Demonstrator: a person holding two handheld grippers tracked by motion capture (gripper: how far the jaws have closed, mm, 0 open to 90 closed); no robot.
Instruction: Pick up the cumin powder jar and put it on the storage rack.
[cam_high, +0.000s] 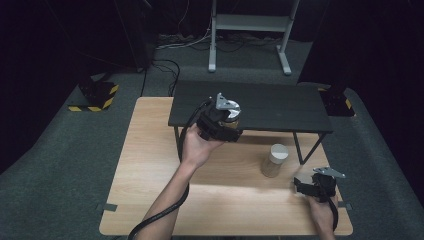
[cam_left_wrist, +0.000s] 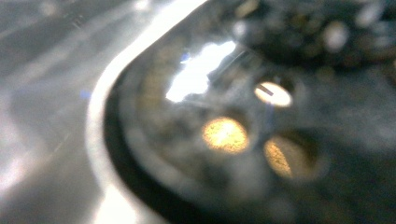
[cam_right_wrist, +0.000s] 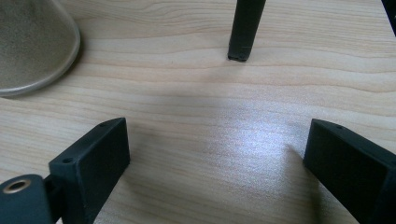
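Dark room, basically black walls. Grey carpet all round, cables snaking along the floor at the top of the high view, plus a white stand (cam_high: 250, 30) up top centre and yellow-black striped blocks, one (cam_high: 97, 96) at left.

Light wood table (cam_high: 150, 190) fills the middle of the frame, with a low black shelf (cam_high: 280, 107) on thin legs standing across its far half.

Left gripper (cam_high: 222, 122) is up at the shelf's front edge, centre frame, with a jar (cam_high: 231, 121) of something tan right at its jaws. Looks like it has hold of it, but I can't tell for sure how the jaws sit. Its own camera is a blurry close-up of shiny glass (cam_left_wrist: 140, 140) and glare.

Second jar (cam_high: 275, 160), white lid, stands on the wood right of centre, near a shelf leg (cam_right_wrist: 245, 28).

Right gripper (cam_high: 300, 187) sits low at the lower right, jaws spread wide over bare wood (cam_right_wrist: 210, 154), holding nothing. That jar (cam_right_wrist: 32, 46) pokes in at the upper left of its view.
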